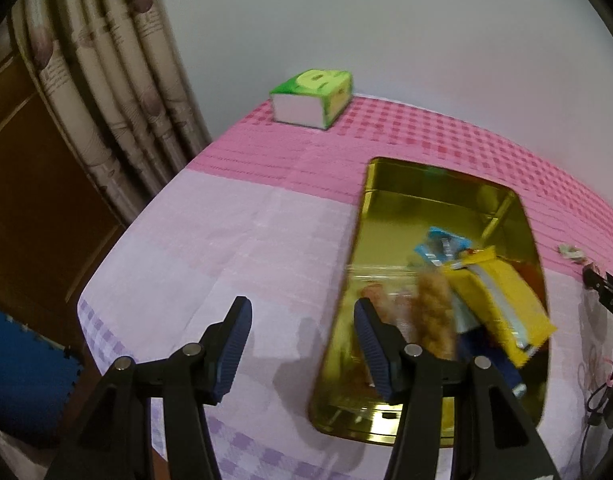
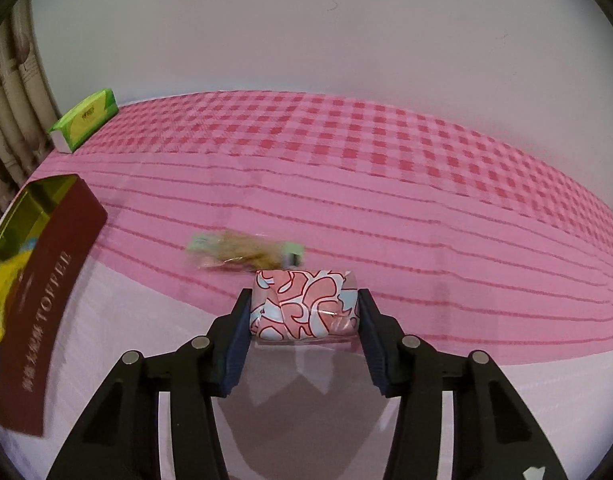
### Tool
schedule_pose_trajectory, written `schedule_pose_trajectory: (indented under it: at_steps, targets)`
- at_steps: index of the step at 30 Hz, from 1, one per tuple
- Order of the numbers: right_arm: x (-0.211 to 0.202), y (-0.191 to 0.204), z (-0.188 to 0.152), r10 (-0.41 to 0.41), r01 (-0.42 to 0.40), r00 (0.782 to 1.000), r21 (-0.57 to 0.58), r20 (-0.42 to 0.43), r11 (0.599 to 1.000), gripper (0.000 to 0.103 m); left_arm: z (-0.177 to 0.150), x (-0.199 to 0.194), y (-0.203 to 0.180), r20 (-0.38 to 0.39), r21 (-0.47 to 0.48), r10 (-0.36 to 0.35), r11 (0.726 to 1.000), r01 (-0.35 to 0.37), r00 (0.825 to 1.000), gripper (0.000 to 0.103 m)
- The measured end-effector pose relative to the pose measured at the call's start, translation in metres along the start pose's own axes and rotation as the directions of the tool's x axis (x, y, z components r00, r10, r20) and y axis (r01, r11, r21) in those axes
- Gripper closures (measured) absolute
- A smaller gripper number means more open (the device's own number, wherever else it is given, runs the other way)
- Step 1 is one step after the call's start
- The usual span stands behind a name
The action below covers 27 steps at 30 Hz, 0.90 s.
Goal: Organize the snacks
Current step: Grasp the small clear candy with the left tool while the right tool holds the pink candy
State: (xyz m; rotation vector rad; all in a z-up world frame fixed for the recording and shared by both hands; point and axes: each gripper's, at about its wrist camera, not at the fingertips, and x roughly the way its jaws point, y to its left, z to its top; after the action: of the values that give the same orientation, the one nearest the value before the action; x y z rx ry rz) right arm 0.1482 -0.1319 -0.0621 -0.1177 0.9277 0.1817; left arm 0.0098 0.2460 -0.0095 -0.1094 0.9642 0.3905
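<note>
Pink-and-white patterned snack packet [image 2: 304, 306] clamped between the pads of the right gripper [image 2: 305, 312], just above the pink checked tablecloth [image 2: 386, 184]. Left gripper [image 1: 302, 338] spread wide, holding nothing, beside the gold rectangular tin [image 1: 390, 216] with yellow packet [image 1: 502, 300] inside. Clear-wrapped brown snack [image 2: 246, 254] lying just beyond the held packet.

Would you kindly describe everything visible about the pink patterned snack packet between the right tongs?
The pink patterned packet is a small, glossy, crinkled wrapper printed with pink and pale blue blobs outlined in red. It lies level between the right tongs, whose dark blue pads touch both its ends. It sits low over the tablecloth, just in front of a blurred brown snack bag.
</note>
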Motion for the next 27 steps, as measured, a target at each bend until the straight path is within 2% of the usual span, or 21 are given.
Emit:
schedule_pose_trajectory:
  at_steps: [5, 11, 15, 19, 22, 27]
  targets:
    - [-0.005, -0.031, -0.004, -0.02, 0.02, 1.0, 0.025, 0.008, 0.999, 0.057, 0.008, -0.016, -0.034, 0.025, 0.077, -0.028, 0.997, 0.026, 0.999, 0.049]
    - [-0.009, -0.061, -0.01, -0.055, 0.054, 0.998, 0.035, 0.018, 0.998, 0.057, 0.017, -0.028, -0.095, 0.026, 0.176, -0.11, 0.979, 0.104, 0.994, 0.049]
    - [-0.012, -0.08, -0.013, -0.067, 0.066, 0.998, 0.047, 0.019, 0.997, 0.057, 0.02, -0.031, -0.139, 0.015, 0.249, -0.166, 0.956, 0.157, 0.986, 0.048]
    - [-0.016, -0.096, -0.018, -0.075, 0.074, 0.997, 0.059, 0.019, 0.996, 0.057, 0.021, -0.03, -0.181, -0.005, 0.326, -0.225, 0.921, 0.214, 0.974, 0.049]
    - [-0.019, -0.106, -0.021, -0.084, 0.083, 0.996, 0.062, 0.019, 0.995, 0.057, 0.024, -0.02, -0.202, -0.043, 0.358, -0.267, 0.896, 0.264, 0.963, 0.048]
    - [-0.022, -0.116, -0.026, -0.088, 0.086, 0.996, 0.058, 0.022, 0.995, 0.057, 0.028, -0.003, -0.228, -0.093, 0.395, -0.292, 0.867, 0.304, 0.952, 0.049]
